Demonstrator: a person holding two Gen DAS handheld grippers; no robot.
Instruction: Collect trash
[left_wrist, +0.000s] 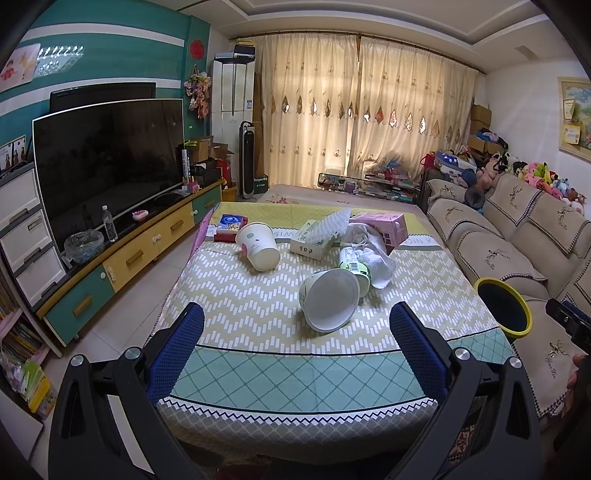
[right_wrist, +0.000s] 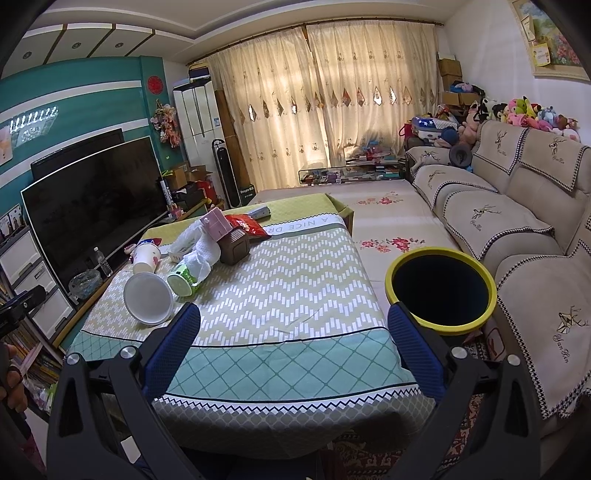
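Tongs, both pairs, left (left_wrist: 295, 325) and right (right_wrist: 293, 321), are spread wide, grasping nothing. Ahead of the left pair a tipped cup (left_wrist: 330, 298) could roll off the worktop (left_wrist: 258, 354) if nudged; beyond the right fingertip, the bin (right_wrist: 441, 291) waits.

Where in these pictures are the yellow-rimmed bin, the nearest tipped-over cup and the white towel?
Yellow-rimmed bin (right_wrist: 466, 325): right wrist view, on the near yellow rim.
Nearest tipped-over cup (left_wrist: 331, 300): left wrist view, inside its open mouth.
White towel (left_wrist: 376, 254): left wrist view, on the crumpled middle.
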